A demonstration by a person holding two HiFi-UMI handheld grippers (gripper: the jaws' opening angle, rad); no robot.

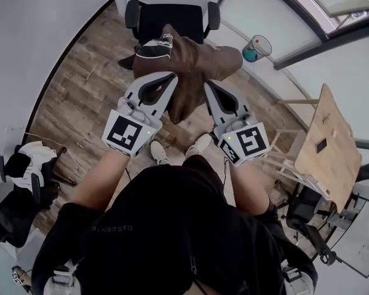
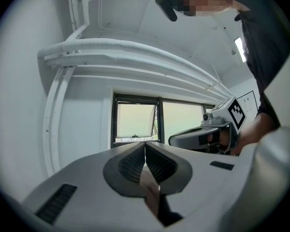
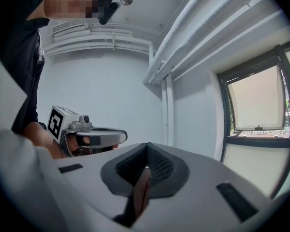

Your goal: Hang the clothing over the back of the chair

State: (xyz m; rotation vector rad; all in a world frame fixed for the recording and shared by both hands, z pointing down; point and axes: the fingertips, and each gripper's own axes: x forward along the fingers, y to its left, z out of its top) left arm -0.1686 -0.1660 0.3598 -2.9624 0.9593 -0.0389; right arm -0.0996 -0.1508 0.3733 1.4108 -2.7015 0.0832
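In the head view a brown garment (image 1: 200, 63) with a black-and-white collar part (image 1: 155, 48) hangs bunched between both grippers, just in front of the black office chair (image 1: 170, 18). My left gripper (image 1: 171, 77) is shut on the garment's left side, and my right gripper (image 1: 207, 86) is shut on its right side. In the left gripper view a strip of brown cloth (image 2: 152, 190) is pinched between the shut jaws of the left gripper (image 2: 145, 146). The right gripper view shows the same: brown cloth (image 3: 139, 195) sits in the shut right gripper (image 3: 147, 149). Both point level.
A wooden table (image 1: 329, 143) stands at the right, with dark chair frames below it. A teal and red cup (image 1: 256, 48) sits by the window wall. Another black chair with white cloth (image 1: 26, 168) is at the lower left. The person's shoes (image 1: 200, 145) are on the wood floor.
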